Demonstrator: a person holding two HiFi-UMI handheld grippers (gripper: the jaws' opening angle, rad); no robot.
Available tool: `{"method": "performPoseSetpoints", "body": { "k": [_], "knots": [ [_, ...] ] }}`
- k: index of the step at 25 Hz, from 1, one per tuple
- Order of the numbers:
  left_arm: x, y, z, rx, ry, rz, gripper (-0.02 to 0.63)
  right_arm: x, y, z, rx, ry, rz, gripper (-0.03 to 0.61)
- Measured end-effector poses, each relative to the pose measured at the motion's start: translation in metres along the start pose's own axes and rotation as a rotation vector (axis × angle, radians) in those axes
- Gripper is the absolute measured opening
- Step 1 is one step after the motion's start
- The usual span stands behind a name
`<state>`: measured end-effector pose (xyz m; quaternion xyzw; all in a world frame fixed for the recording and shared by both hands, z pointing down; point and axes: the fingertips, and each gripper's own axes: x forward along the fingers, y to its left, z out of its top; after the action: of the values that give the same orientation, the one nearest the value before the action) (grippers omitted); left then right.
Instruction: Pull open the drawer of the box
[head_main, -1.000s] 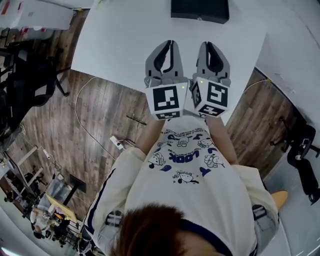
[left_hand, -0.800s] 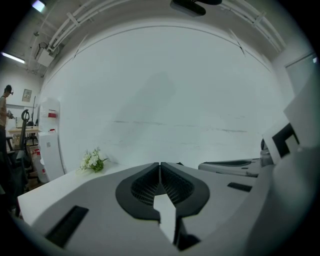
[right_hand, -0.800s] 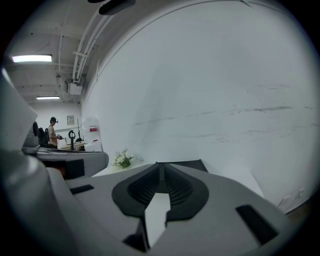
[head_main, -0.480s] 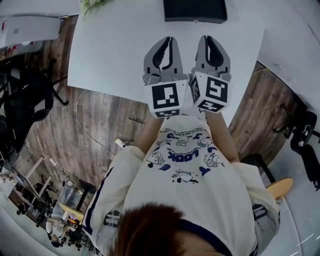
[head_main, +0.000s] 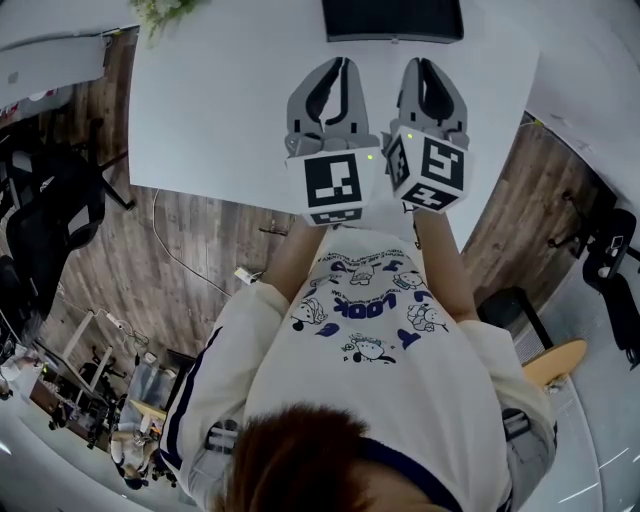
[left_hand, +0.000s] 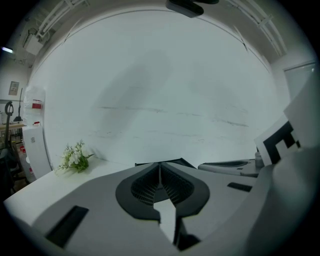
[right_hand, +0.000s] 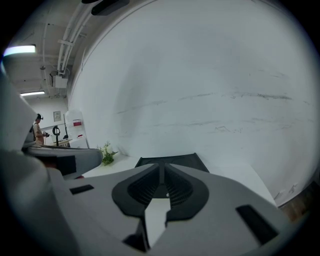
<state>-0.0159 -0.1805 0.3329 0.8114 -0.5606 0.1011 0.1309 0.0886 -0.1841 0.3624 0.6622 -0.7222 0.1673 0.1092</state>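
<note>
Person in a white cartoon-print shirt (head_main: 365, 330) stands at a white table (head_main: 220, 100) w/ a two-jaw gripper in each hand, held side by side and near each other over the tabletop. L gripper (head_main: 340, 63) (left_hand: 160, 165) and R gripper (head_main: 425, 62) (right_hand: 162, 167) both point to 12 o'clock. Marker cubes face the head cam.

Fingers on both are closed tip to tip, w/ nothing btwn them. Each gripper view shows the ribbed pads meeting in a thin seam.

The black box (head_main: 392, 20) (left_hand: 186, 162) (right_hand: 187, 161) sits at 12 o'clock from the grippers, at the table's far side, apart from both sets of tips. In the gripper views it shows as a low dark slab just past the closed tips, more of it in front of the R one. Its drawer front can't be made out.

A small bunch of white flowers (head_main: 160, 8) (left_hand: 75, 156) (right_hand: 106, 152) lies on the table at approx 10 o'clock from the grippers, well apart from the box. Wood floor shows either side of the table, w/ a dark office chair (head_main: 45, 235) at 9 o'clock. A second person (right_hand: 39, 127) stands far off in the R gripper view.
</note>
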Motion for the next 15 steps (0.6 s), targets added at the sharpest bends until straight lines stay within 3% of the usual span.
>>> {"method": "performPoseSetpoints", "body": {
  "k": [15],
  "knots": [
    [0.039, 0.014, -0.02, -0.038, 0.057, -0.005, 0.025, 0.039, -0.002, -0.018, -0.001, 0.063, 0.008, 0.046]
  ]
}}
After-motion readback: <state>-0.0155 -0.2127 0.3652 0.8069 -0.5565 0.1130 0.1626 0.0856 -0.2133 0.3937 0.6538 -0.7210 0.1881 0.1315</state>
